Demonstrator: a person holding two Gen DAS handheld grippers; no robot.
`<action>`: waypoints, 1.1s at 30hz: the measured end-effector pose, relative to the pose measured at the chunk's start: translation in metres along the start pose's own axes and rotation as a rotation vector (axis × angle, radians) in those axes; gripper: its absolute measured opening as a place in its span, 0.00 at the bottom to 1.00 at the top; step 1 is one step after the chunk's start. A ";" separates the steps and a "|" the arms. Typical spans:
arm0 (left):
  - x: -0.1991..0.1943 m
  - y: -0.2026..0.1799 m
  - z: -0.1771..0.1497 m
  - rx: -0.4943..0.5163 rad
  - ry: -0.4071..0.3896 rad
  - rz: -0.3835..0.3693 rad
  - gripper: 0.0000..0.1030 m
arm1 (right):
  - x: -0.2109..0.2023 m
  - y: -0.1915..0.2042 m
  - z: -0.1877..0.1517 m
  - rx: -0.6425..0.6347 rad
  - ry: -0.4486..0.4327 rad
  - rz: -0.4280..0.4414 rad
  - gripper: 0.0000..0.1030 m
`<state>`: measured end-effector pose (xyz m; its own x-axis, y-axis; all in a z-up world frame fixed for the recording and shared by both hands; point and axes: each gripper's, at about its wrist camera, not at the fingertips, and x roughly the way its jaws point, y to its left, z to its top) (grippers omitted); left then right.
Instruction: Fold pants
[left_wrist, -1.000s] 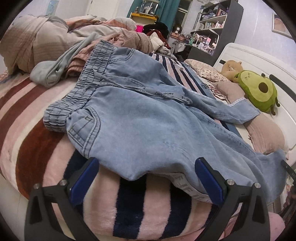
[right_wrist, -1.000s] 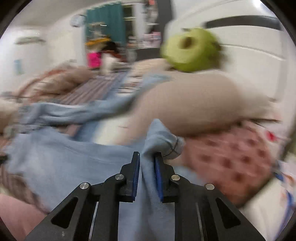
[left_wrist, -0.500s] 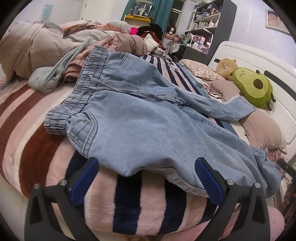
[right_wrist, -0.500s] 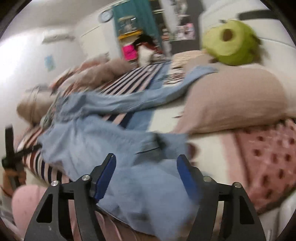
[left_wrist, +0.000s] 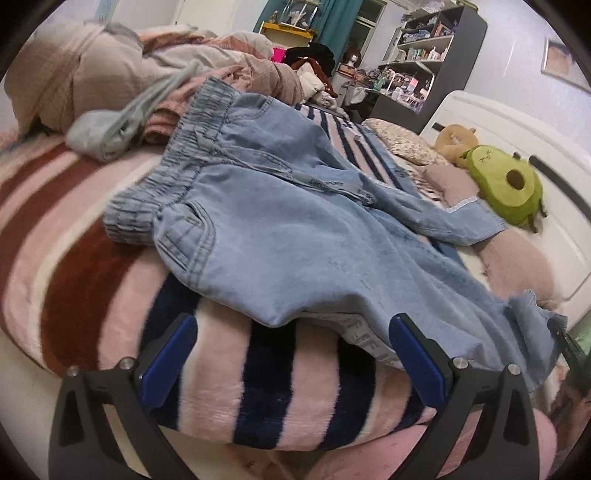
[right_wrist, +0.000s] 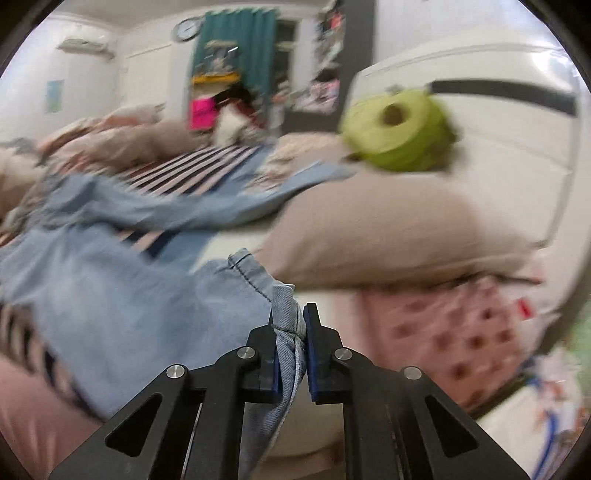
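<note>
Light blue denim pants (left_wrist: 295, 229) lie spread on a striped blanket (left_wrist: 110, 295) on the bed, waistband at the far left, legs running right. My left gripper (left_wrist: 291, 350) is open and empty, just in front of the near edge of the pants. My right gripper (right_wrist: 290, 332) is shut on the hem of the near pant leg (right_wrist: 284, 306), by the beige pillow (right_wrist: 388, 236). The other leg (right_wrist: 221, 206) stretches toward the headboard.
A pile of clothes and bedding (left_wrist: 129, 85) sits behind the waistband. An avocado plush (left_wrist: 506, 184) and a brown plush (left_wrist: 454, 140) lie by the white headboard (left_wrist: 498, 122). A pink dotted pillow (right_wrist: 454, 332) lies right of my right gripper. Shelves (left_wrist: 424, 55) stand beyond.
My right gripper was open half a second ago and has shut on the pant leg hem again. The left gripper has stayed open, with its view shifting slightly.
</note>
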<state>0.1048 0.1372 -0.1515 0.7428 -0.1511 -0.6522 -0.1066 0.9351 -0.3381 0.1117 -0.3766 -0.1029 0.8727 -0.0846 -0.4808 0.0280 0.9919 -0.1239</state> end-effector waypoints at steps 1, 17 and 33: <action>0.004 0.002 0.000 -0.020 0.010 -0.030 0.99 | 0.002 -0.009 0.006 -0.003 -0.012 -0.063 0.05; 0.061 -0.010 0.015 -0.164 0.102 -0.230 0.38 | -0.003 -0.056 -0.009 0.218 0.097 -0.045 0.63; 0.011 -0.005 0.015 -0.084 -0.001 -0.164 0.10 | 0.022 -0.016 -0.077 0.590 0.292 0.365 0.41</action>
<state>0.1240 0.1361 -0.1470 0.7554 -0.2993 -0.5829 -0.0385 0.8678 -0.4954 0.0932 -0.4011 -0.1781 0.7144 0.3193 -0.6227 0.0892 0.8410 0.5336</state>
